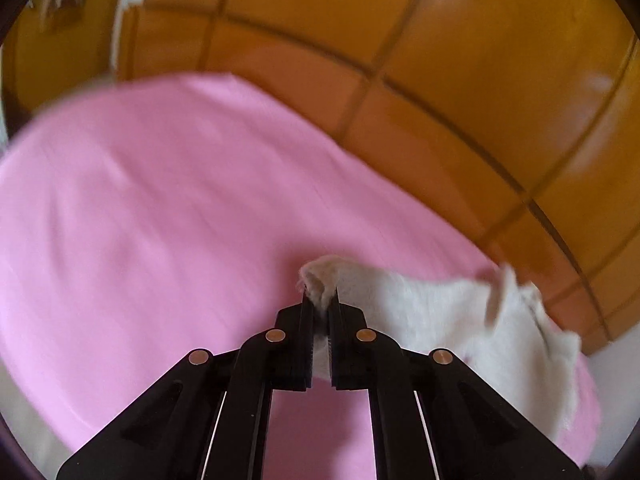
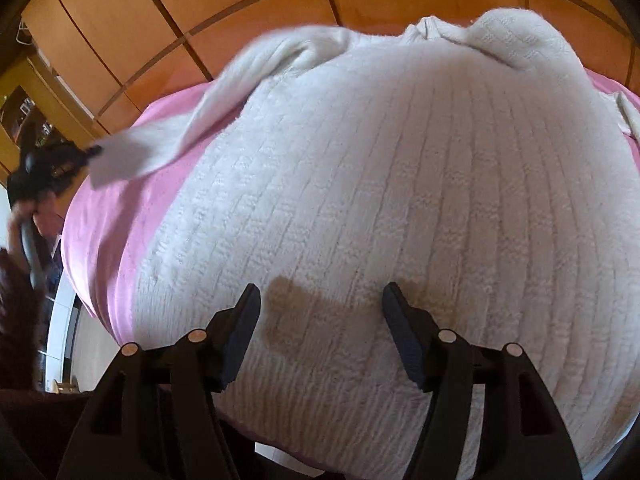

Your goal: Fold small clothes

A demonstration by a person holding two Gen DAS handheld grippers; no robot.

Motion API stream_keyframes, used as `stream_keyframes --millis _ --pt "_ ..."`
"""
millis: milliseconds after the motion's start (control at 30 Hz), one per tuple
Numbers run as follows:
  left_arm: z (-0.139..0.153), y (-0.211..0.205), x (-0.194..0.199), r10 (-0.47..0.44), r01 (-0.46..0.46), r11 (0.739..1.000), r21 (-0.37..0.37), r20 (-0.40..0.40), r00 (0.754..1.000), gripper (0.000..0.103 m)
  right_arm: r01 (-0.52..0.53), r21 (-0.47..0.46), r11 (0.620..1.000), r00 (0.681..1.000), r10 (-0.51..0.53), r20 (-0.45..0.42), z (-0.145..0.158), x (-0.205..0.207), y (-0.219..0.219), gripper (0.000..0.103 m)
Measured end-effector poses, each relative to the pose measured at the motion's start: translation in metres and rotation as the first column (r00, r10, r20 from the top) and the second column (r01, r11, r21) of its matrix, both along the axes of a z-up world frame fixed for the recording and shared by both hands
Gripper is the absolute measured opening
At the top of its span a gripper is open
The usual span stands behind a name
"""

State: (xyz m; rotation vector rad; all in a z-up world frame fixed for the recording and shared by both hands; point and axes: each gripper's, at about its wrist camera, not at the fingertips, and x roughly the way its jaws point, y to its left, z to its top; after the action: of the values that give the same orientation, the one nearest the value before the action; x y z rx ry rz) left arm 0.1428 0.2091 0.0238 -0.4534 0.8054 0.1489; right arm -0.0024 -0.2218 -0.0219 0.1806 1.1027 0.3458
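A white ribbed knit sweater (image 2: 400, 184) lies spread on a pink sheet (image 2: 108, 216). My right gripper (image 2: 320, 300) is open just above the sweater's lower body, its shadow on the knit. My left gripper (image 1: 320, 300) is shut on the cuff of the sweater's sleeve (image 1: 440, 308) and holds it lifted over the pink sheet (image 1: 160, 208). In the right wrist view the left gripper (image 2: 86, 156) shows at the far left with the sleeve (image 2: 160, 140) stretched out from the sweater. The left view is motion-blurred.
Orange wooden cabinet panels (image 1: 440, 60) stand behind the bed, and they also show in the right wrist view (image 2: 200, 8). A white bed frame edge (image 2: 60, 320) and floor show at the lower left. The person's hand (image 2: 24, 216) holds the left gripper.
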Motion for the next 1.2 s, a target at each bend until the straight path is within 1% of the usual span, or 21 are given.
stream_keyframes --millis 100,167,233,333,367,400,433,467,500,533,600,633,667,700,733,800,833,867,1000,1133,1200 --pt "0.023 0.034 0.020 0.045 -0.044 0.997 0.061 -0.002 0.999 0.004 0.007 0.002 1.000 1.000 -0.007 -0.004 -0.004 0.003 0.001 0.066" --pt "0.028 0.053 0.036 0.078 -0.078 0.997 0.014 -0.035 0.996 0.004 0.011 -0.002 1.000 1.000 -0.011 -0.007 -0.004 0.004 -0.001 0.066" --pt "0.025 0.078 0.047 0.118 -0.124 0.988 -0.092 -0.075 0.990 0.004 0.013 -0.006 1.000 1.000 -0.013 -0.009 -0.005 0.006 -0.003 0.067" --pt "0.007 0.099 0.059 0.160 -0.193 0.934 -0.299 -0.132 0.978 0.004 0.015 -0.013 1.000 1.000 -0.015 -0.011 -0.006 0.009 -0.003 0.069" --pt "0.003 0.104 0.059 0.198 -0.239 0.917 -0.319 -0.154 0.968 0.005 0.014 -0.015 1.000 1.000 -0.014 -0.010 -0.006 0.009 -0.003 0.070" --pt "0.001 0.106 0.057 0.238 -0.276 0.920 -0.277 -0.164 0.957 0.008 0.013 -0.017 1.000 1.000 -0.013 -0.010 -0.006 0.009 -0.003 0.070" --pt "0.001 0.105 0.055 0.263 -0.294 0.931 -0.218 -0.161 0.951 0.025 0.012 -0.017 1.000 1.000 -0.012 -0.010 -0.006 0.010 -0.002 0.071" --pt "0.003 0.104 0.051 0.275 -0.296 0.942 -0.156 -0.142 0.951 0.035 0.012 -0.017 1.000 1.000 -0.012 -0.009 -0.006 0.010 -0.002 0.072" --pt "0.005 0.101 0.045 0.283 -0.296 0.948 -0.114 -0.120 0.952 0.052 0.010 -0.018 1.000 1.000 -0.010 -0.008 -0.006 0.011 -0.001 0.073" --pt "0.009 0.098 0.038 0.284 -0.290 0.955 -0.066 -0.086 0.955 0.055 0.008 -0.019 1.000 1.000 -0.008 -0.006 -0.006 0.011 -0.001 0.076" --pt "0.016 0.083 0.025 0.230 -0.229 0.972 0.055 -0.021 0.973 0.055 0.001 -0.021 1.000 1.000 -0.001 -0.001 -0.006 0.011 0.002 0.080" --pt "0.017 0.065 0.016 0.163 -0.162 0.973 0.163 0.008 0.987 0.061 -0.004 -0.025 1.000 1.000 0.004 0.001 -0.007 0.011 0.004 0.083" --pt "0.017 0.052 0.012 0.099 -0.100 0.965 0.243 0.017 0.995 0.066 -0.009 -0.032 0.999 1.000 0.009 0.004 -0.007 0.011 0.006 0.085" --pt "0.013 0.037 0.007 0.028 -0.032 0.945 0.325 0.016 0.999 0.072 -0.011 -0.038 0.999 1.000 0.012 0.006 -0.007 0.011 0.008 0.086" --pt "0.004 0.012 0.000 -0.073 0.066 0.899 0.432 -0.001 0.997 0.072 -0.015 -0.046 0.999 1.000 0.016 0.007 -0.008 0.011 0.011 0.088" --pt "-0.013 -0.012 -0.004 -0.172 0.177 0.832 0.526 -0.059 0.983 0.072 -0.019 -0.057 0.998 1.000 0.020 0.007 -0.008 0.011 0.013 0.089" --pt "-0.024 -0.022 -0.004 -0.207 0.222 0.810 0.543 -0.090 0.974 0.072 -0.021 -0.063 0.998 1.000 0.021 0.005 -0.008 0.011 0.014 0.089" --pt "-0.036 -0.029 -0.001 -0.228 0.254 0.800 0.544 -0.116 0.967 0.072 -0.021 -0.066 0.998 1.000 0.021 0.004 -0.008 0.011 0.014 0.089" --pt "-0.064 -0.035 0.017 -0.245 0.285 0.809 0.515 -0.147 0.958 0.072 -0.018 -0.080 0.997 1.000 0.017 -0.006 -0.009 0.013 0.015 0.089" --pt "-0.080 -0.044 0.036 -0.299 0.352 0.764 0.540 -0.187 0.936 0.072 -0.013 -0.095 0.995 1.000 0.011 -0.015 -0.008 0.018 0.017 0.089" --pt "-0.080 -0.041 0.034 -0.326 0.374 0.770 0.517 -0.185 0.927 0.072 -0.013 -0.097 0.995 1.000 0.011 -0.019 -0.008 0.020 0.017 0.089"
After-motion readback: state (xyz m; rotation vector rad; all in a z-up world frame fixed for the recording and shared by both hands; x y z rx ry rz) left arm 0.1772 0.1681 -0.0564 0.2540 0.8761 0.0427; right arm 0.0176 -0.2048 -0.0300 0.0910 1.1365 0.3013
